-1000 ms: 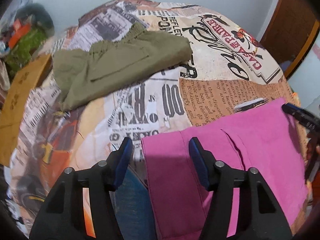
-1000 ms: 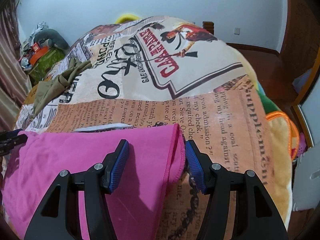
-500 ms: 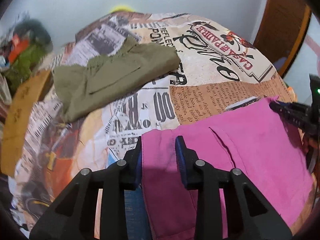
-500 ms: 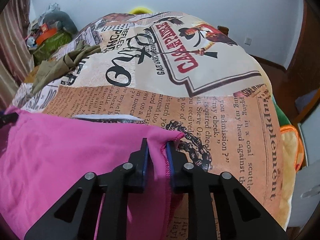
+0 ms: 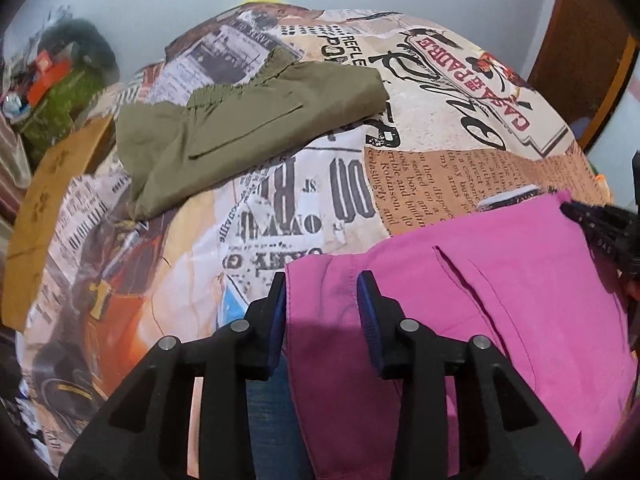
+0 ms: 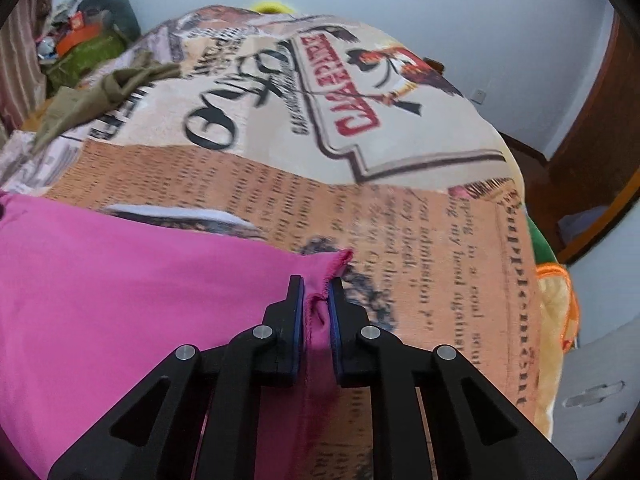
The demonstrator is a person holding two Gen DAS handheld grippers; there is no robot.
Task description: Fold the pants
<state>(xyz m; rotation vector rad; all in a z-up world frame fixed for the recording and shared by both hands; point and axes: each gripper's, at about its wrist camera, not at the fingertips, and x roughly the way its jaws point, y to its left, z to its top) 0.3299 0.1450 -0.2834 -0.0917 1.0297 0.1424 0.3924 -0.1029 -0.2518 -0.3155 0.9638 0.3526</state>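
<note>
The pink pants [image 5: 500, 300] lie across the near edge of the printed bedspread [image 5: 304, 200]. My left gripper [image 5: 322, 292] straddles their left corner, and its jaws stand apart around the cloth. My right gripper [image 6: 316, 296] is shut on the right corner hem of the pink pants [image 6: 120, 280], with the frayed edge bunched between the blue pads. The right gripper's tip also shows in the left wrist view [image 5: 600, 228] at the pants' far right edge.
Folded olive-green pants [image 5: 248, 128] lie further back on the bed, also seen in the right wrist view [image 6: 92, 100]. A brown cardboard piece [image 5: 44, 200] and a cluttered pile [image 5: 52, 80] sit at the left. A wooden door frame [image 6: 592, 120] stands at the right.
Both grippers closed in on the pants' corners. The right one has pinched the hem and tugged it up. The left jaws narrowed, then widened again slightly around the left corner.
</note>
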